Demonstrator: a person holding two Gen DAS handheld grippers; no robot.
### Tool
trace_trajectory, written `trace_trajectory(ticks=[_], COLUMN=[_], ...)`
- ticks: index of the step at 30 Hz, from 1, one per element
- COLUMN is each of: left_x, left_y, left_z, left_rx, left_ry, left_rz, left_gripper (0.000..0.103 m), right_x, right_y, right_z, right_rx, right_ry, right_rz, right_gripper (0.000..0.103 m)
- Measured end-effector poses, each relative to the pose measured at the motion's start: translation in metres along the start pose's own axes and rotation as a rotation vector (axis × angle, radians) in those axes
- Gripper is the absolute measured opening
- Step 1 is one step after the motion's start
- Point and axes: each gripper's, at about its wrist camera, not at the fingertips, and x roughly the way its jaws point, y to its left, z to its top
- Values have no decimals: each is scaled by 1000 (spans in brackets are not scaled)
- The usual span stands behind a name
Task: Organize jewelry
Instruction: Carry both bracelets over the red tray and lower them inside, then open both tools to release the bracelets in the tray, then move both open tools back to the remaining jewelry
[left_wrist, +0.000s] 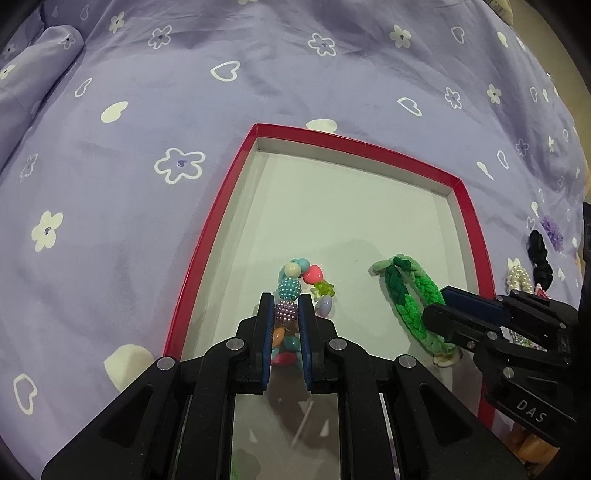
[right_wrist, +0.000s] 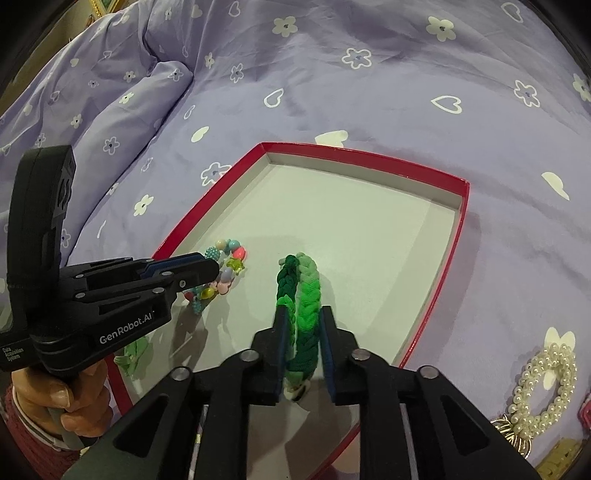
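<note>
A red-rimmed shallow box (left_wrist: 207, 236) (right_wrist: 458, 236) with a pale floor lies on the purple bedspread. My left gripper (left_wrist: 285, 306) (right_wrist: 210, 264) is shut on a colourful beaded bracelet (left_wrist: 291, 284) (right_wrist: 227, 269), which rests on the box floor at the near left. My right gripper (right_wrist: 303, 314) (left_wrist: 439, 302) is shut on a green braided bracelet (right_wrist: 304, 295) (left_wrist: 410, 291), which lies on the box floor to the right of the beads.
A pearl bracelet (right_wrist: 543, 387) (left_wrist: 519, 278), a black scrunchie (left_wrist: 541, 254), a purple flower piece (left_wrist: 552, 229) and a gold metal piece (right_wrist: 513, 439) lie on the bedspread right of the box. A folded duvet (right_wrist: 110, 96) lies at the far left.
</note>
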Motion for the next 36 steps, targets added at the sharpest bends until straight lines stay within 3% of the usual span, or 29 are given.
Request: trace_trajectory(ticks=[5,7,18,26,36], left_x=[0,-2,-29,-55,-80], left_y=[-2,-4,-19,-46,-83], left_z=[1,-1,-14,-21,-28], left_rx=[-2,5,27,69,120], left_ry=[0,-2,-39,-78,-106], left_rz=[5,13,2,-34,-83], left_gripper=[14,23,46,52,52], right_x=[-3,-6,-59,-95,-140], right_y=[2,1,-11,-25,-61], right_z=[0,-1,-17,-33,-63], right_rx=[8,15,76,133,206], right_ry=[-11,-18,-125,-189,-242], right_rz=[17,15,23,14,-39], right_gripper=[29,29,34,35,39])
